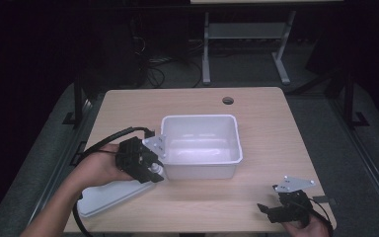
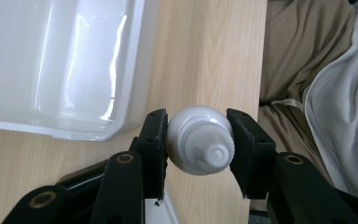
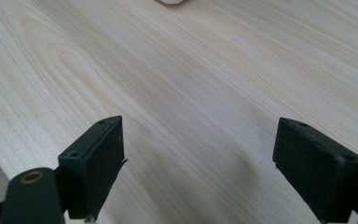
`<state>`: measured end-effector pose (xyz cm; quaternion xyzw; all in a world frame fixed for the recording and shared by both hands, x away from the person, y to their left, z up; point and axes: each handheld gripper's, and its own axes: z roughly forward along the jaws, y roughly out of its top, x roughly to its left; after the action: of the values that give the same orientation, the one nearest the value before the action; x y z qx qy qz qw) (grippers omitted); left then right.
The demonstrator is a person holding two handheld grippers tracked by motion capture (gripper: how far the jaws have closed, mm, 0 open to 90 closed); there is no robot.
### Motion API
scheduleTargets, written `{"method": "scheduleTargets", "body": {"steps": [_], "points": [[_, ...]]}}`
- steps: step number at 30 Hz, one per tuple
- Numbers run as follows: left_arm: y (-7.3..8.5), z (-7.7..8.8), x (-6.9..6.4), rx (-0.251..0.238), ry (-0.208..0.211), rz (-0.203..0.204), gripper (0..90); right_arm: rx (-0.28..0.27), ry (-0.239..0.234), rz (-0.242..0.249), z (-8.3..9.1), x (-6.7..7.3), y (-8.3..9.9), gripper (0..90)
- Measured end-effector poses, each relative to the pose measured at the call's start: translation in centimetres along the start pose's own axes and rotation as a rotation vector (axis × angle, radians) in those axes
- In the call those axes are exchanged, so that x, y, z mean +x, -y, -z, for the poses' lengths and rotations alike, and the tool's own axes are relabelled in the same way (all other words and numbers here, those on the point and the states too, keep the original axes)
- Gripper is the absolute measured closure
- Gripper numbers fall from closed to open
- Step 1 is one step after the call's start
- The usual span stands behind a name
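Left gripper view: left tongs [image 2: 198, 144] clamp a white tube [image 2: 200, 139] by its cap end beside the tub [image 2: 74, 70]. Dropping it in looks left to do. Right tongs [image 3: 198, 172] gape empty over the counter [image 3: 191, 84].

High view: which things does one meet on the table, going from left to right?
Flat white plastic lid → left gripper, shut on a white screw-capped bottle → white rectangular plastic tub → right gripper, jaws open.
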<state>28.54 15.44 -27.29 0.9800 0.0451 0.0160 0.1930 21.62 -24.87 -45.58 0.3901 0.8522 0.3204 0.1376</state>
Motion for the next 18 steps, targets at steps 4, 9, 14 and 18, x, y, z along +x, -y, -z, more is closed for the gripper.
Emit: {"method": "scheduleTargets", "body": {"steps": [4,9,14,18], "points": [[-0.4,0.4,0.6,0.000,-0.012,0.010,59.6,-0.008,-0.002,-0.008,0.1,0.0,0.0,15.6],[-0.7,0.9,1.5,-0.010,-0.024,0.024,59.6,-0.011,-0.002,-0.009,0.1,-0.1,0.0,15.5],[-1.0,1.3,2.4,-0.017,-0.036,0.035,59.5,-0.012,0.000,-0.007,0.2,-0.2,0.1,15.5],[-1.3,1.4,2.8,-0.020,-0.046,0.038,59.6,-0.014,-0.003,-0.012,0.2,-0.2,0.0,15.5]]}}
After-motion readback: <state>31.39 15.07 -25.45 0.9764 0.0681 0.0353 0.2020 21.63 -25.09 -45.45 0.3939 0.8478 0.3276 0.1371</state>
